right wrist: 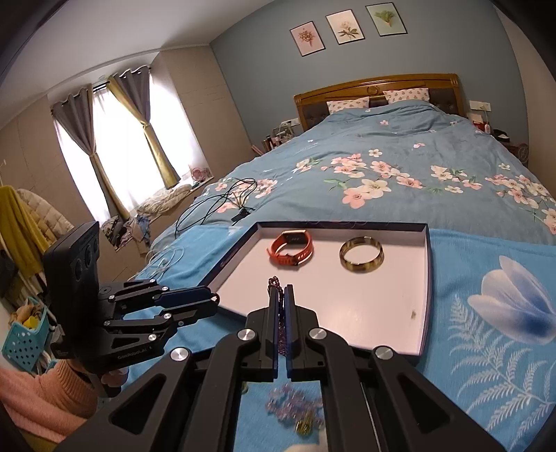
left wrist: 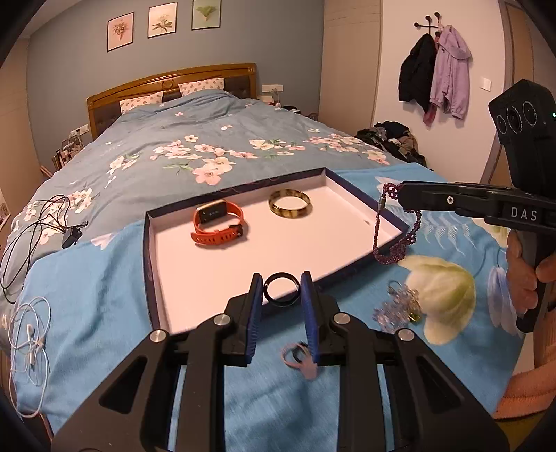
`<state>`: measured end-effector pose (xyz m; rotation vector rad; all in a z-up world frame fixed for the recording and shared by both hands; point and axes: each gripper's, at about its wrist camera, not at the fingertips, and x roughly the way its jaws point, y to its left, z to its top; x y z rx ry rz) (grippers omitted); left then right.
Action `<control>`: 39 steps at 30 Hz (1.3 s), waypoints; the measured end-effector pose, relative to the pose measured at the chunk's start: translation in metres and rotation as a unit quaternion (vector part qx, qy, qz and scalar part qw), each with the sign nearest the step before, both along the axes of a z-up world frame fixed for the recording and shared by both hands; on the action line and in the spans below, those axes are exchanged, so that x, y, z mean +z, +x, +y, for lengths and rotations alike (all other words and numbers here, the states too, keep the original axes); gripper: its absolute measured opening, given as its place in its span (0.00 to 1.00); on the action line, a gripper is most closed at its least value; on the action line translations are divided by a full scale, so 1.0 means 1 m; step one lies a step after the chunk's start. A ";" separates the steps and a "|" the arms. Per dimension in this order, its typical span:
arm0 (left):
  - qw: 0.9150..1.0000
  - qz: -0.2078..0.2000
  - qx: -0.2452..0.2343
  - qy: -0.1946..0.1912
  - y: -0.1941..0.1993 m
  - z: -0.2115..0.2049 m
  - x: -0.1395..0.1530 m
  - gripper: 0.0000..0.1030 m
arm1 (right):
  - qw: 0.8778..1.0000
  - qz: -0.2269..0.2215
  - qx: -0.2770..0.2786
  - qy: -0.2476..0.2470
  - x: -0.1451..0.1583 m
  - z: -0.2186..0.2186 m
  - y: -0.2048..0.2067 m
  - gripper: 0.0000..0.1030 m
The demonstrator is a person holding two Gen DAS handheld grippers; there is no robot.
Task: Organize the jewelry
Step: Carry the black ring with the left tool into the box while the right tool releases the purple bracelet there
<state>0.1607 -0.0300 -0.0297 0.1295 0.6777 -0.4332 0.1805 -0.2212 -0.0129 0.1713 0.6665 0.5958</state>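
Pink ring [left wrist: 299, 358] and crystal piece [left wrist: 396, 306] lay outside the box lid [left wrist: 153, 264]; watch [left wrist: 219, 222] and bangle [left wrist: 289, 206] inside. Left gripper [left wrist: 281, 290] clasped a black ring [left wrist: 281, 292]; right gripper [right wrist: 282, 302] clenched a beaded necklace [left wrist: 396, 243].

Def someone's bedroom at home, not a lab or anything. Big bed [right wrist: 399, 167] w/ a wooden headboard [right wrist: 375, 87], heart-print pillows [right wrist: 347, 103] and a blue flowery duvet [left wrist: 208, 146]. Three framed flower prints [right wrist: 345, 27] on the blue-grey wall above it. Window w/ grey and gold curtains [right wrist: 114, 139] on one side, coats [left wrist: 438, 73] hanging off a wall hook by the door on the other. Clothes pile [left wrist: 396, 137] on the floor, charger cables [left wrist: 31, 222] lying on the bed, a teal basket [right wrist: 24, 333] of stuff in the corner. Normal lived-in clutter tbh.
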 end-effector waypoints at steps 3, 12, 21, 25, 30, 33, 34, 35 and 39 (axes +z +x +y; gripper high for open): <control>1.000 0.002 0.008 0.004 0.012 0.001 -0.002 0.22 | 1.000 0.007 -0.008 0.001 -0.002 0.002 0.013 0.02; 1.000 0.011 0.018 0.017 0.044 0.000 -0.009 0.22 | 0.999 0.033 -0.018 0.008 -0.012 0.014 0.054 0.02; 0.999 0.030 0.030 0.022 0.072 0.001 -0.021 0.22 | 0.997 0.062 -0.023 0.031 -0.025 0.026 0.087 0.02; 0.998 0.036 0.034 0.024 0.083 0.002 -0.023 0.22 | 0.996 0.073 -0.031 0.044 -0.032 0.024 0.100 0.02; 0.997 0.054 0.040 0.025 0.098 0.002 -0.033 0.22 | 0.993 0.098 -0.051 0.042 -0.047 0.013 0.111 0.02; 0.997 0.064 0.041 0.027 0.105 0.000 -0.040 0.22 | 0.991 0.111 -0.064 0.035 -0.055 0.004 0.114 0.02; 0.997 0.066 0.040 0.028 0.105 -0.001 -0.041 0.22 | 0.991 0.113 -0.069 0.033 -0.057 0.001 0.115 0.02; 0.996 0.069 0.040 0.028 0.107 -0.002 -0.043 0.22 | 0.990 0.114 -0.074 0.031 -0.058 -0.001 0.115 0.02; 0.996 0.076 0.038 0.030 0.115 -0.006 -0.047 0.22 | 0.989 0.121 -0.085 0.022 -0.062 -0.008 0.117 0.02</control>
